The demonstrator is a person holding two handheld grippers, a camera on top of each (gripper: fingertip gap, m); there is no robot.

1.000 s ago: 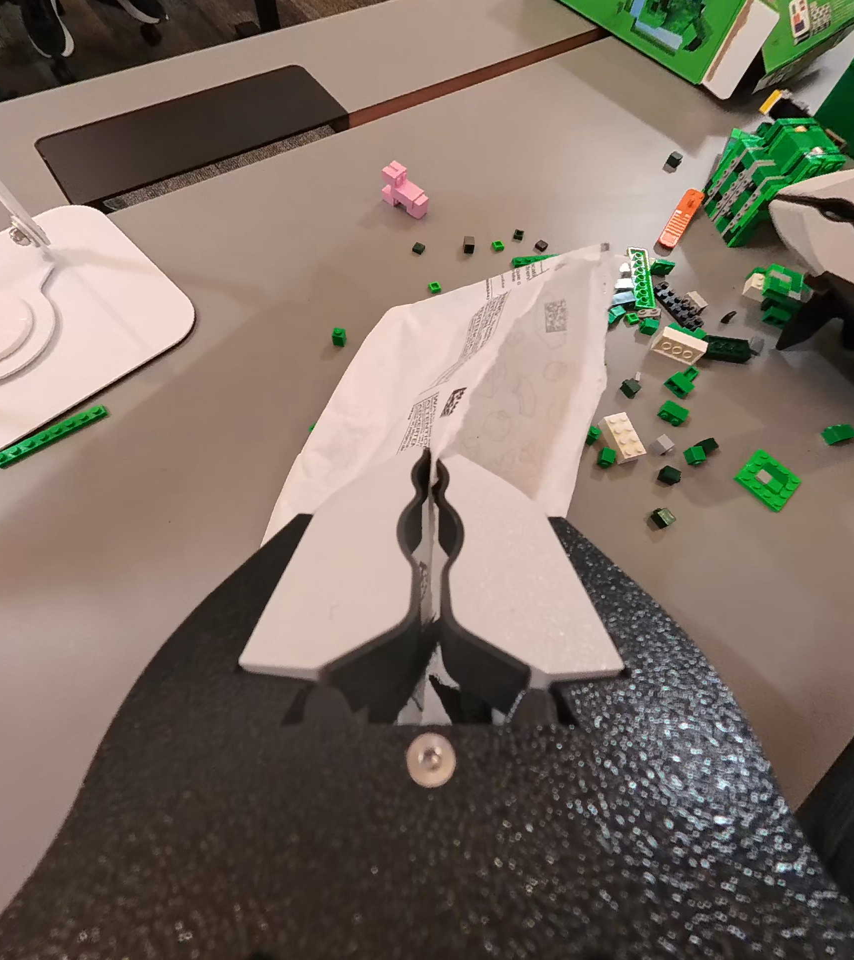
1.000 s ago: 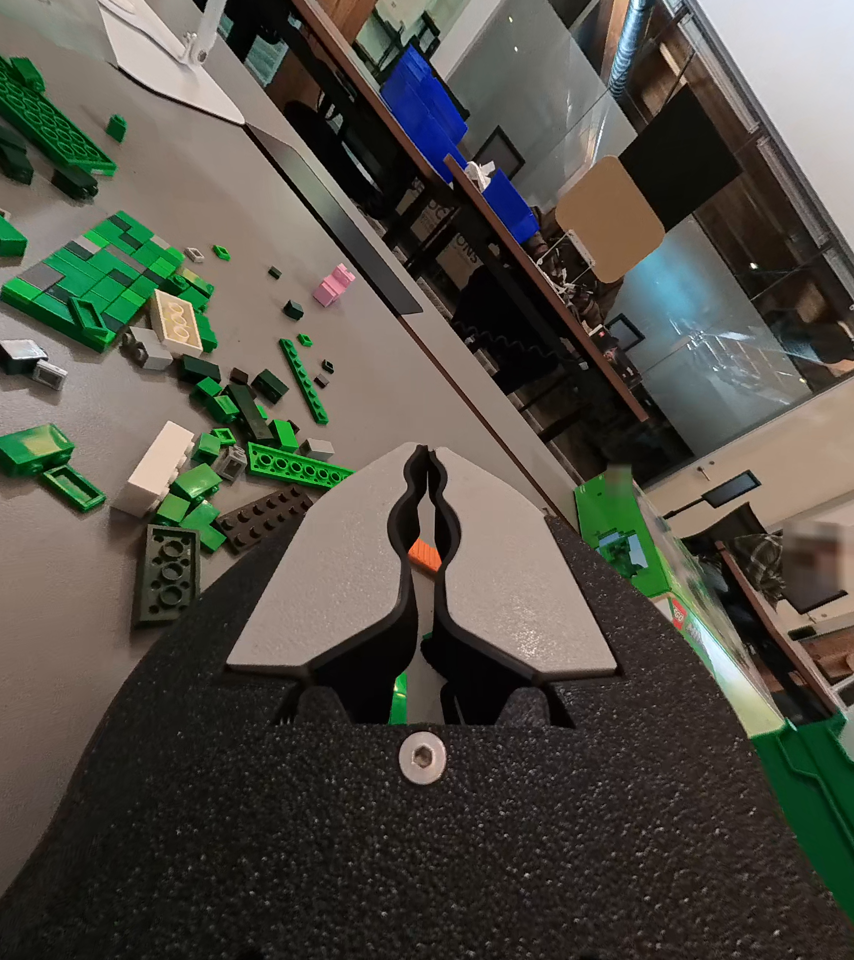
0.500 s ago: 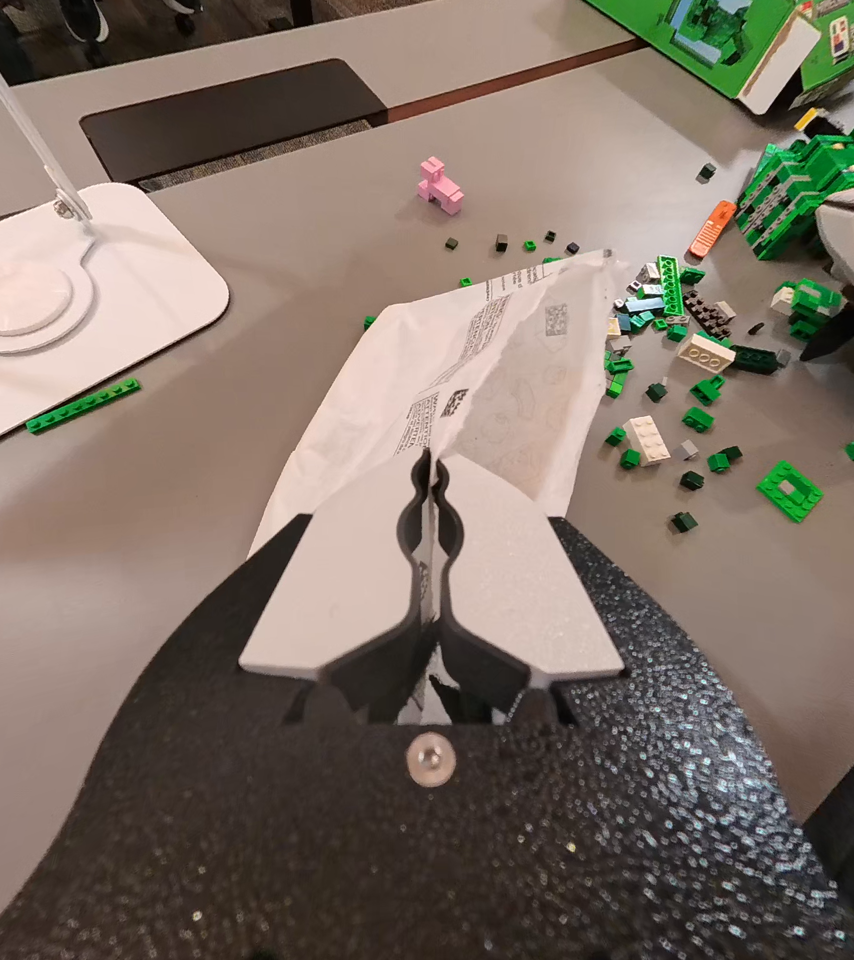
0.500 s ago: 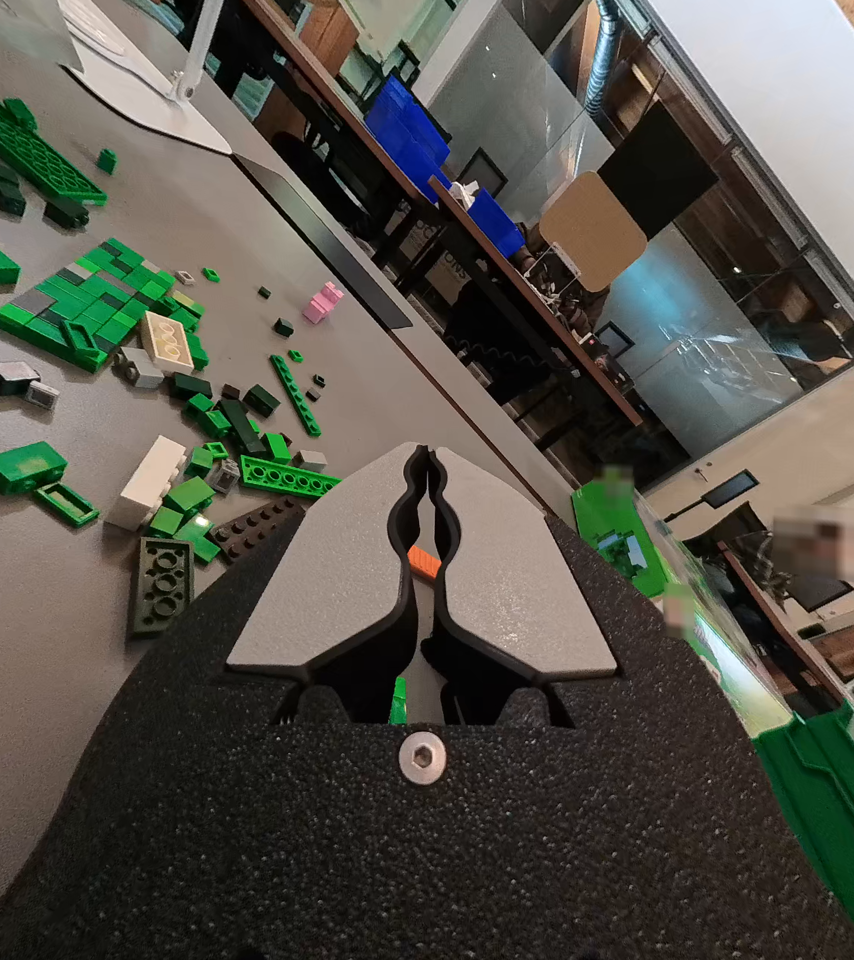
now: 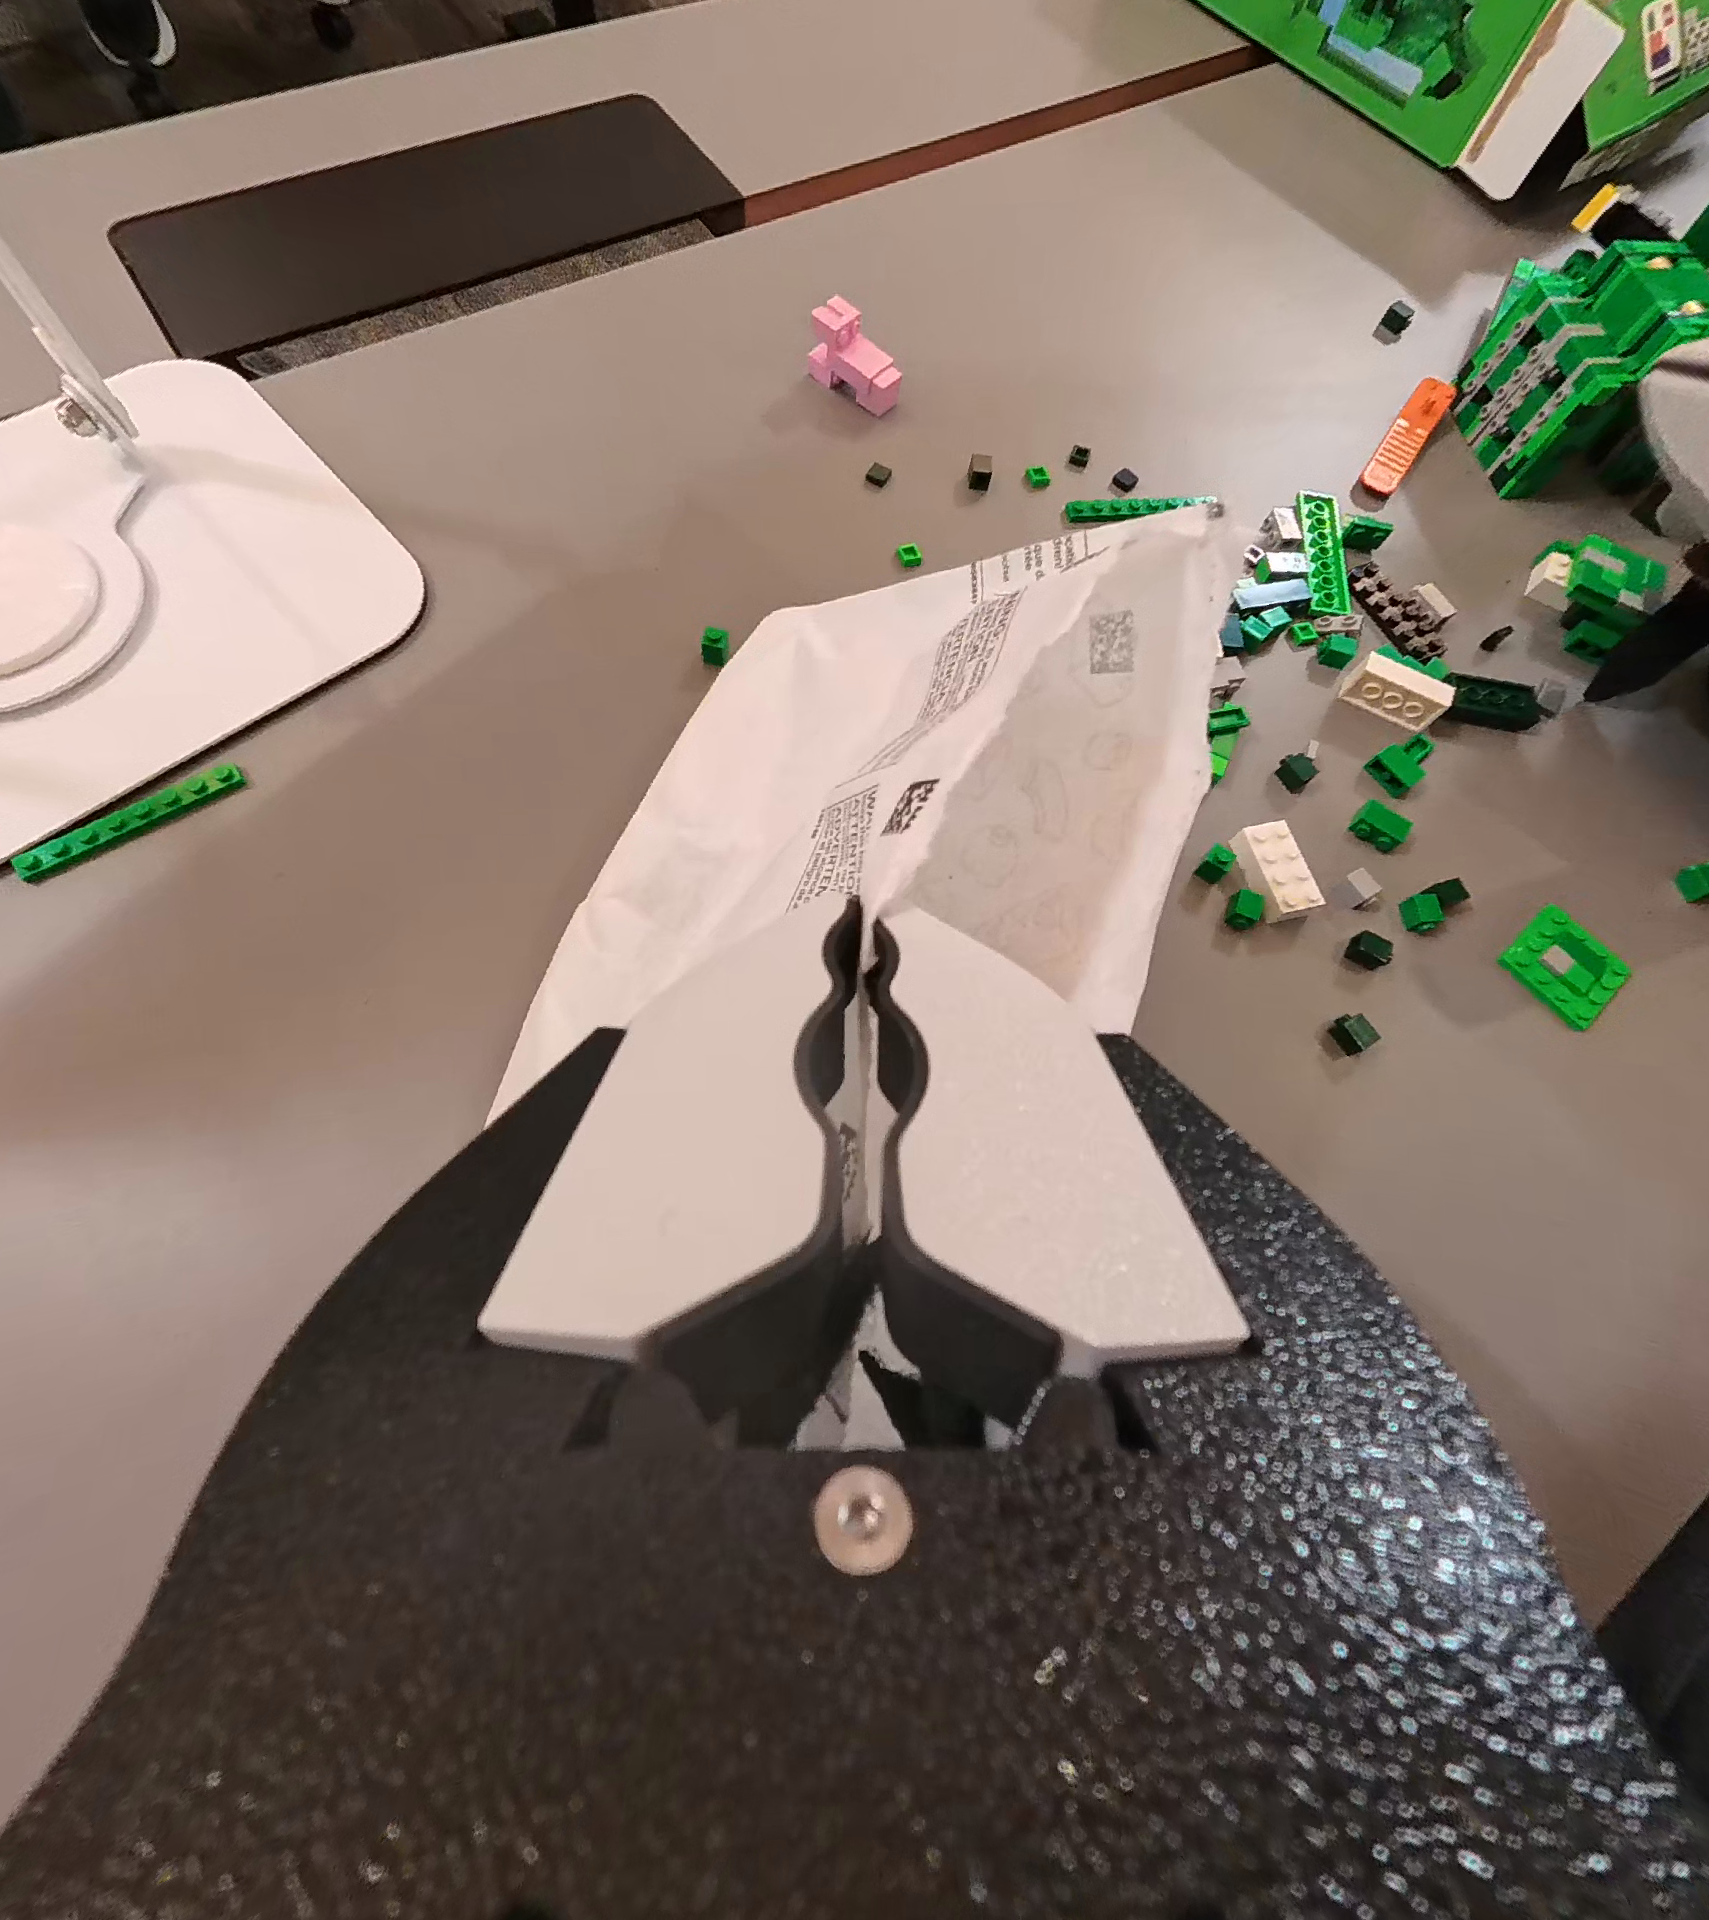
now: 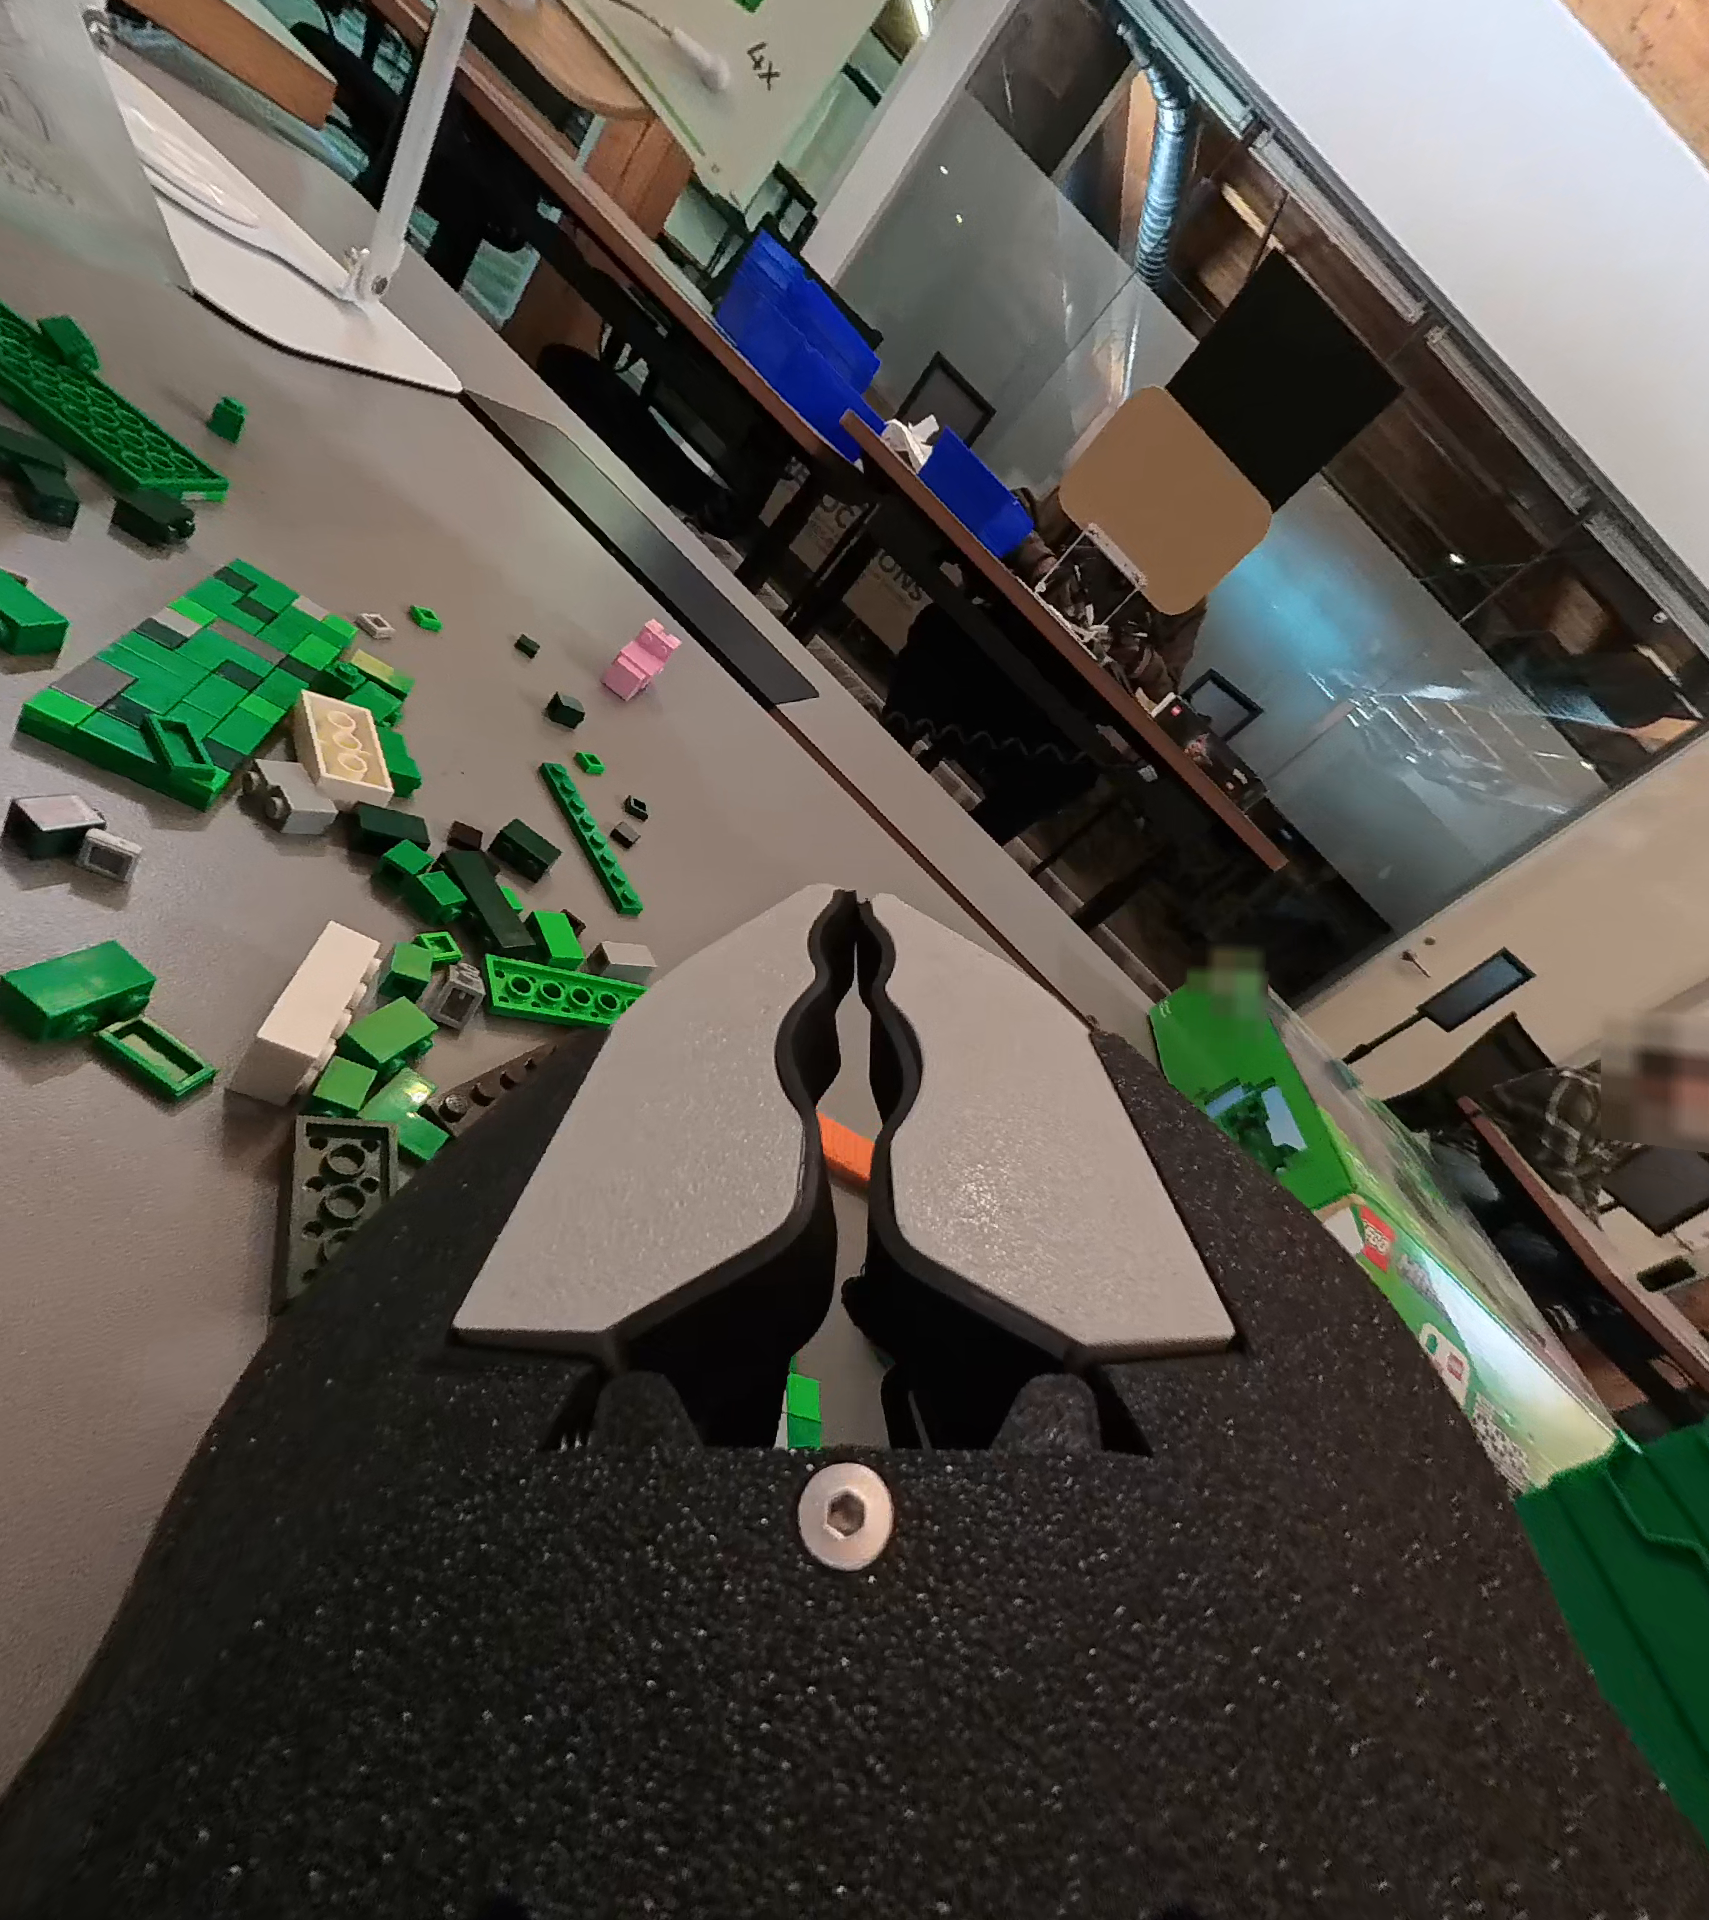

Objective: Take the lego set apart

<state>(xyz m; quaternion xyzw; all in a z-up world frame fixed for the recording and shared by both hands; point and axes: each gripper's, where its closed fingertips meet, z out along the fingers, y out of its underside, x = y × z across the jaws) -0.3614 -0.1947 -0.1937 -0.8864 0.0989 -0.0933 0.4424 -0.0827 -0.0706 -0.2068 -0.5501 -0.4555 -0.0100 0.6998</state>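
- Bricks, loose [image 5: 1349,790] — green, white and dark pieces scattered over the grey worktop [image 5: 414,1039]; much of the set already looks dismantled.
- Green block [image 5: 1598,353], still assembled, stands at the far right beside an orange separator tool [image 5: 1403,436]; a flat green panel [image 6: 195,686] also remains joined.
- Left gripper [image 5: 860,920]: pinched on a white paper bag [image 5: 933,748], well apart from the block.
- Right gripper [image 6: 855,914]: jaws closed, holding nothing — raised just beside the block.
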